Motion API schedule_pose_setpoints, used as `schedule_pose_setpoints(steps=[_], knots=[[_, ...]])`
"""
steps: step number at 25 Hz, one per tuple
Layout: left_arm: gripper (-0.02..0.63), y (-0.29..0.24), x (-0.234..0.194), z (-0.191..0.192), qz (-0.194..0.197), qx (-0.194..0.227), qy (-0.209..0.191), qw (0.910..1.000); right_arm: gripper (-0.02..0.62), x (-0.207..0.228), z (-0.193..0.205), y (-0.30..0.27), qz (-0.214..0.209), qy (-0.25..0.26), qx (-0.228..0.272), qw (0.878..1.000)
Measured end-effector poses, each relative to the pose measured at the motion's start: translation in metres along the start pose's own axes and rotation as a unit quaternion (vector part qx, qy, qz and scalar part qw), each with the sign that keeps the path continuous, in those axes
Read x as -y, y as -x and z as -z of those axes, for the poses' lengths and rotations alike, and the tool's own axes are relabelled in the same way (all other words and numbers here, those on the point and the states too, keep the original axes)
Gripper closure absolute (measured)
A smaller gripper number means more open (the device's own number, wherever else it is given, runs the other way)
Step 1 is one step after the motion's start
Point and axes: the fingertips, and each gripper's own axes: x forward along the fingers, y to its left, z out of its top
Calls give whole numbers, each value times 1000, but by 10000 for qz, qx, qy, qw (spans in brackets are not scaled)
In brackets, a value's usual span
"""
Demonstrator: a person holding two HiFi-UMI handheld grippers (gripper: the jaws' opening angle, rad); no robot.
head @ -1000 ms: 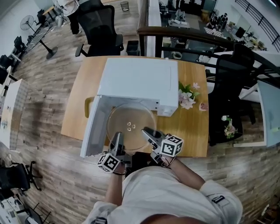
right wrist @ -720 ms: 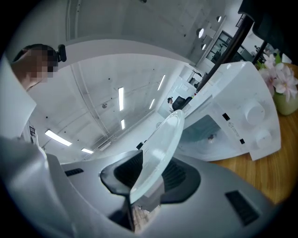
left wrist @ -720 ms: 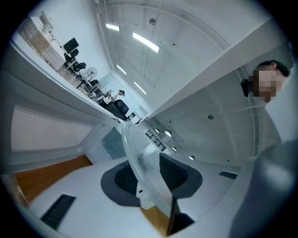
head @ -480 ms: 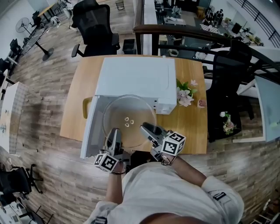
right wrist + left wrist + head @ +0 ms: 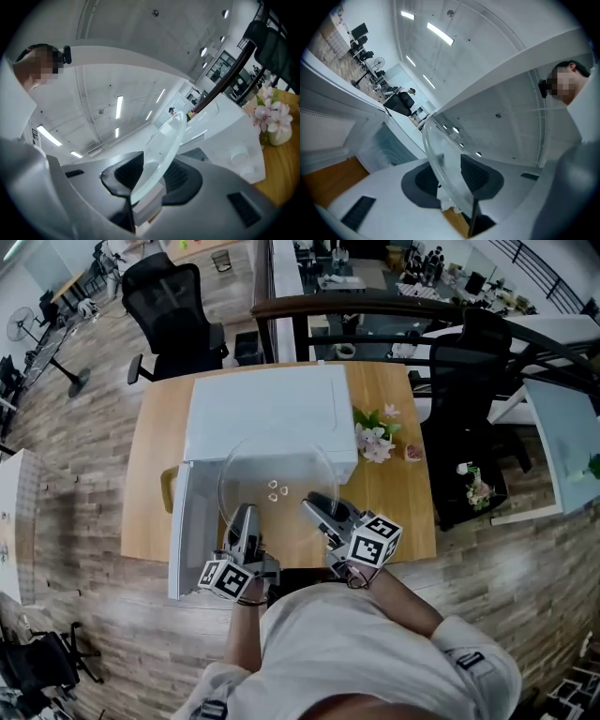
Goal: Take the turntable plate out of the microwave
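The clear glass turntable plate (image 5: 277, 486) hangs in the air in front of the white microwave (image 5: 262, 409), held by its near rim on both sides. My left gripper (image 5: 246, 523) is shut on the plate's left near edge, my right gripper (image 5: 319, 510) on its right near edge. In the left gripper view the plate's rim (image 5: 438, 159) stands on edge between the dark pads of my left gripper (image 5: 450, 176). The right gripper view shows the rim (image 5: 164, 140) clamped the same way by my right gripper (image 5: 152, 176). The microwave door (image 5: 192, 521) is swung open to the left.
The microwave stands on a wooden table (image 5: 398, 507). A small vase of pink and white flowers (image 5: 373, 439) sits just right of it, with a little pink thing (image 5: 411, 453) beside it. Black office chairs (image 5: 173, 310) stand behind the table.
Both grippers have risen with the plate between them. The plate now sits higher against the microwave's front than before.
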Motion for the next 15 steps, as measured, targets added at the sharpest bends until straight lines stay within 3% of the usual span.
schedule_pose_setpoints(steps=[15], knots=[[471,-50,9,2,565,-377,-6,9977,479,20,-33,4,418,147,454,9980]])
